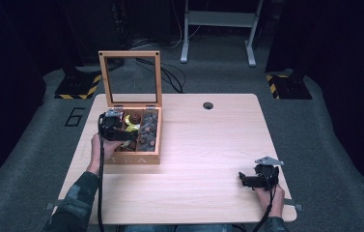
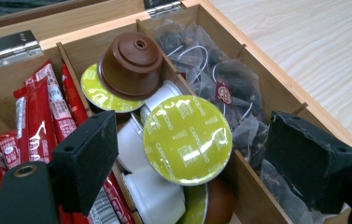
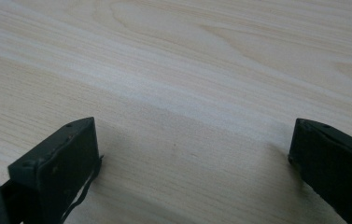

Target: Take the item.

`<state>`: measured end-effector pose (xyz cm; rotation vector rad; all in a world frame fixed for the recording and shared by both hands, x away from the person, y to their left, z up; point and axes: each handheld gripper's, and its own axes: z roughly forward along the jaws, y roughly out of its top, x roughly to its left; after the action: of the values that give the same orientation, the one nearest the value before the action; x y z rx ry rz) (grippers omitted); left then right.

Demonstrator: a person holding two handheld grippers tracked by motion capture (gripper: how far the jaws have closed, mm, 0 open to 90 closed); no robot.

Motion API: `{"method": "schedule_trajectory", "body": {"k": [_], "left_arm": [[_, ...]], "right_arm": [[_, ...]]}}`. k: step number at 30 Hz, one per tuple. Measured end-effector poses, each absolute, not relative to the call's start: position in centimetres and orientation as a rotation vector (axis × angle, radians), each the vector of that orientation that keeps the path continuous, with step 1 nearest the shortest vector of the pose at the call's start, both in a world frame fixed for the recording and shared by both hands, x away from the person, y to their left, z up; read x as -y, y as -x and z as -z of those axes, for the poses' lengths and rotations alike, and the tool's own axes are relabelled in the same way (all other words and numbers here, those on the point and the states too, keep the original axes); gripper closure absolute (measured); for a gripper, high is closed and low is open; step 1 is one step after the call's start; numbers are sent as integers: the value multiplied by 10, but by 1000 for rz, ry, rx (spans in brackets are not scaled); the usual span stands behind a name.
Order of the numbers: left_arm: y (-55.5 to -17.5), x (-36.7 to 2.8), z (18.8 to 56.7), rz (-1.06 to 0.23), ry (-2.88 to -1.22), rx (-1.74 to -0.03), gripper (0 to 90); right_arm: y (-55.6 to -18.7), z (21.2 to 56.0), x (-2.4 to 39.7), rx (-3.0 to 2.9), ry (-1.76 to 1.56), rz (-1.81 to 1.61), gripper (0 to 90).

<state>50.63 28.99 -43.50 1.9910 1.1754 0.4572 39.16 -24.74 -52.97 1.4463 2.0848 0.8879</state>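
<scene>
A wooden box (image 1: pixel 136 157) stood on the table's (image 1: pixel 203 145) left half, its lid (image 1: pixel 130 77) raised upright at the far side. Inside it, sachets (image 2: pixel 43 112) lay in the left compartment, coffee capsules (image 2: pixel 187 140) were piled in the middle one with an upturned capsule (image 2: pixel 131 65) behind them, and tea bags (image 2: pixel 225 88) lay in the right one. The left gripper (image 2: pixel 192 158) hung over the middle compartment with its jaws spread either side of the front capsule, while the right gripper (image 1: pixel 256 180) sat well apart, near the table's right front corner, jaws apart over bare tabletop.
</scene>
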Motion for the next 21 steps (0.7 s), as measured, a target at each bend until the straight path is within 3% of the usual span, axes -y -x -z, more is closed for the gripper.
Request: {"method": "schedule_trajectory", "body": {"k": [21], "left_arm": [[-517,-279,442,-483,-2045,-1211,272]], "right_arm": [[-392,530,247,-2085,-1447,-888,9]]}}
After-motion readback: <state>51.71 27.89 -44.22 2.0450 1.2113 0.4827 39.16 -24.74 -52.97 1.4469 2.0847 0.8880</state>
